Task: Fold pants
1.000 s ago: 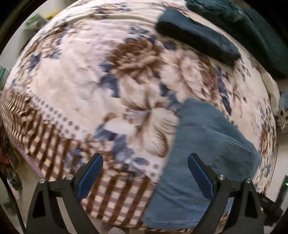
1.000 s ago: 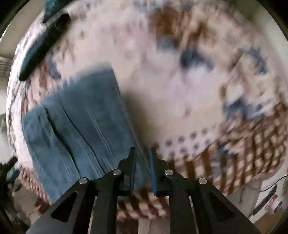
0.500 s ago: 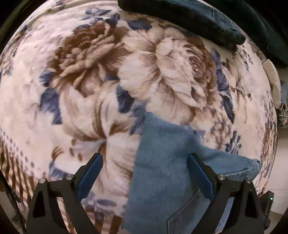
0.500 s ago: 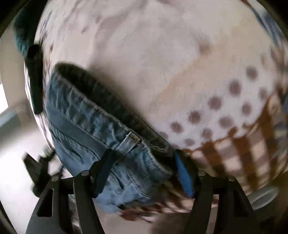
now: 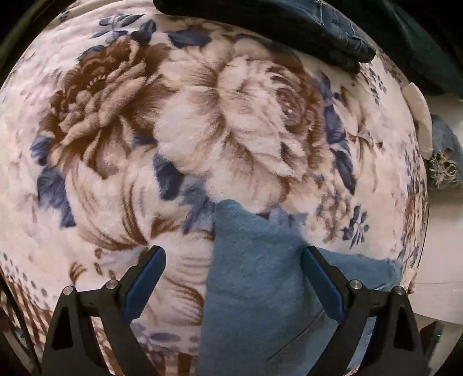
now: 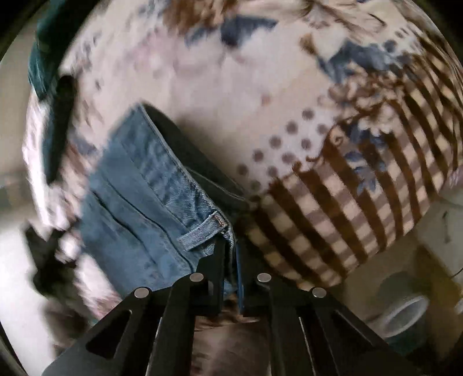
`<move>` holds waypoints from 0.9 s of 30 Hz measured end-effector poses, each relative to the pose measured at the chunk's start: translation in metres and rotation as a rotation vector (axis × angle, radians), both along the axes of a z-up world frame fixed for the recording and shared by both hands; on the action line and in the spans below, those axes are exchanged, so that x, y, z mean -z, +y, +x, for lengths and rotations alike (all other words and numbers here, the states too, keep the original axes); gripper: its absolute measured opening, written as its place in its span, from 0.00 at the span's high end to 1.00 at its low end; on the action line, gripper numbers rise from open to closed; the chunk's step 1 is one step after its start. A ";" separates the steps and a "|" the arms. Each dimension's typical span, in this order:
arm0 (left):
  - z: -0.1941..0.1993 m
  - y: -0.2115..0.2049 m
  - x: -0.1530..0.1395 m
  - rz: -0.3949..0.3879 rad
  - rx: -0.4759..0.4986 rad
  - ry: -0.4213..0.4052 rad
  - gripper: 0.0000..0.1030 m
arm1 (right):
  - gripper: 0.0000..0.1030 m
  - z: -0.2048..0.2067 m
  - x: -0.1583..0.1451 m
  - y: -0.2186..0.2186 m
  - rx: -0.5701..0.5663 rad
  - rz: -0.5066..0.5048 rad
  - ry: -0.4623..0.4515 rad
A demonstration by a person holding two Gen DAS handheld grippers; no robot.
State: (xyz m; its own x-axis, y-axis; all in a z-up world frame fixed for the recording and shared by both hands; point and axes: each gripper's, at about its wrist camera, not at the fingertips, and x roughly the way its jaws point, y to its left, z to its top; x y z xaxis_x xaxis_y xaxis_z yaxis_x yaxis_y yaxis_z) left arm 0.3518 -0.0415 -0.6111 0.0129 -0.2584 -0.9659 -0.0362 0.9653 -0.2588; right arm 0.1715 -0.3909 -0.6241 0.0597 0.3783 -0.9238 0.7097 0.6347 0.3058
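Observation:
Light blue jeans (image 5: 260, 289) lie folded on a floral blanket (image 5: 202, 121). In the left wrist view my left gripper (image 5: 233, 260) is open, its fingers straddling the upper left corner of the jeans just above the cloth. In the right wrist view the jeans (image 6: 139, 208) show their waistband and a belt loop. My right gripper (image 6: 230, 248) is shut on the waistband corner by the belt loop, and that edge is lifted off the blanket, with a shadow beneath it.
Dark folded pants (image 5: 289, 26) lie at the blanket's far edge, with more clothes (image 5: 442, 156) off the right side. The blanket's checked border (image 6: 361, 202) hangs over the bed edge. A round bucket (image 6: 402, 315) stands on the floor at the right.
My right gripper opened around the waistband corner, then shut on it and lifted it. My left gripper came lower and nearer to the jeans' corner, still open.

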 end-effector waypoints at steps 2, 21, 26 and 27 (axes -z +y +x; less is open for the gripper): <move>0.003 0.002 0.002 -0.025 -0.014 0.015 0.07 | 0.86 0.008 0.010 0.009 -0.046 0.004 0.003; -0.008 0.036 0.000 -0.122 -0.122 0.017 0.07 | 0.76 0.030 -0.012 0.034 0.043 -0.129 -0.090; -0.002 0.022 0.015 -0.169 -0.129 0.035 0.07 | 0.69 0.030 0.033 0.026 0.096 0.058 -0.055; 0.000 0.018 0.019 -0.200 -0.130 0.044 0.07 | 0.63 0.031 0.036 0.025 0.081 0.063 -0.049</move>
State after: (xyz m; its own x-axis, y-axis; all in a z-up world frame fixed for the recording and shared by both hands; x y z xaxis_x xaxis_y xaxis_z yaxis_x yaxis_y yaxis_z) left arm 0.3519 -0.0236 -0.6303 0.0173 -0.4440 -0.8959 -0.1721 0.8813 -0.4401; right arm 0.2021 -0.3663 -0.6599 0.1371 0.4273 -0.8936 0.7411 0.5544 0.3788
